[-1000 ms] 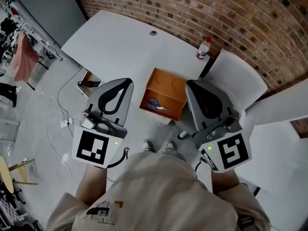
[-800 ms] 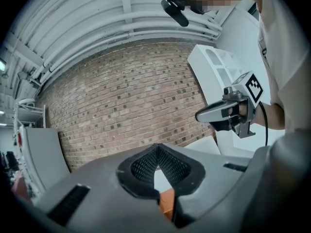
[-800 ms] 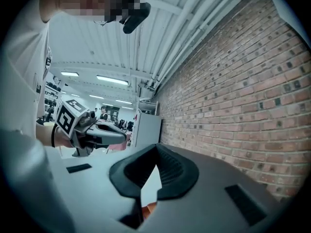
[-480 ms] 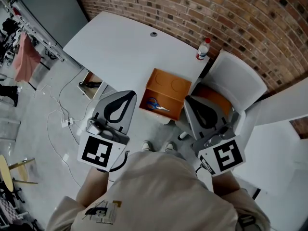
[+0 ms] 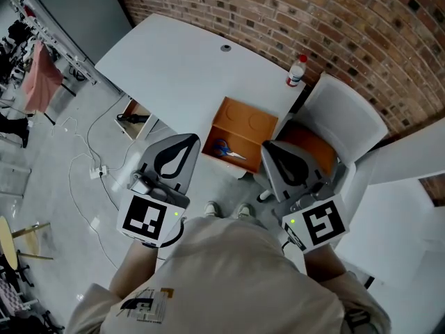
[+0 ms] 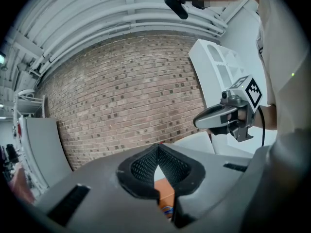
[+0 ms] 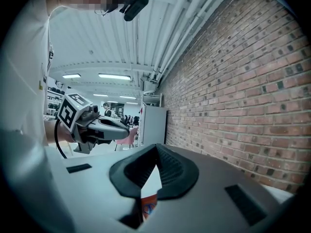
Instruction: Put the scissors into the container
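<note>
The scissors (image 5: 227, 150), blue-handled, lie inside the open orange container (image 5: 252, 126) at the near edge of the white table (image 5: 181, 68). My left gripper (image 5: 190, 139) is held above the floor just left of the container, jaws shut with nothing between them. To the container's right, my right gripper (image 5: 268, 147) is also shut and empty. In the left gripper view the left gripper (image 6: 156, 147) has its tips meeting, with a strip of the orange container (image 6: 165, 197) showing below them. The right gripper (image 7: 155, 147) looks the same in its own view.
A red-capped white bottle (image 5: 295, 70) stands at the table's far edge by the brick wall (image 5: 334, 19). A white chair (image 5: 344, 117) is right of the container, with another orange box (image 5: 314, 147) under it. Cables (image 5: 87, 172) lie on the floor at the left.
Both grippers have drawn back toward the person's body, away from the container. The scissors stay inside it.
</note>
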Action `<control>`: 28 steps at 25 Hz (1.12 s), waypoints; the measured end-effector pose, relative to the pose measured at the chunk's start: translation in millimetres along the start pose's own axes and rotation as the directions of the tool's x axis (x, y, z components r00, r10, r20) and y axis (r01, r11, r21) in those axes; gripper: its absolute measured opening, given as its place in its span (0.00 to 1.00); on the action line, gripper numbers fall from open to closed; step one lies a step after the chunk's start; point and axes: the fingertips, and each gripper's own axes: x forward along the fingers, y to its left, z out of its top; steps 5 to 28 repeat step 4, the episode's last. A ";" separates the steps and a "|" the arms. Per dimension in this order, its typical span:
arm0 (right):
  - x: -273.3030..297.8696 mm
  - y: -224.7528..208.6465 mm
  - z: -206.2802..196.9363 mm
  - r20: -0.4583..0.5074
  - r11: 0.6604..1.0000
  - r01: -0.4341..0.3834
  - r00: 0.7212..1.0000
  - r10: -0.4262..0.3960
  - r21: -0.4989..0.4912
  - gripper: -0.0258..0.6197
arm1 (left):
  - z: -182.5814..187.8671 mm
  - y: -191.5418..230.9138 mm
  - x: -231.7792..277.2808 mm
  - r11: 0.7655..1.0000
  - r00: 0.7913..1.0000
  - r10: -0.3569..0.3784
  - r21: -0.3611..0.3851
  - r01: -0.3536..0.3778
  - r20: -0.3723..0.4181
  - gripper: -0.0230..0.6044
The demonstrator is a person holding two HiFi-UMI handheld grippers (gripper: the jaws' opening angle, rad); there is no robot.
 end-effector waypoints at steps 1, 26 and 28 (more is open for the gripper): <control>0.5 -0.3 -0.2 0.002 1.000 0.003 1.000 -0.003 -0.003 0.05 | -0.8 0.1 -0.2 1.000 1.000 0.001 0.002 -0.001 -0.003 0.05; 1.9 -1.2 -2.9 0.000 1.000 0.008 1.000 -0.008 -0.012 0.05 | -3.6 -0.7 0.0 1.000 1.000 0.001 0.004 -0.001 -0.011 0.05; 1.9 -1.2 -2.9 0.000 1.000 0.008 1.000 -0.008 -0.012 0.05 | -3.6 -0.7 0.0 1.000 1.000 0.001 0.004 -0.001 -0.011 0.05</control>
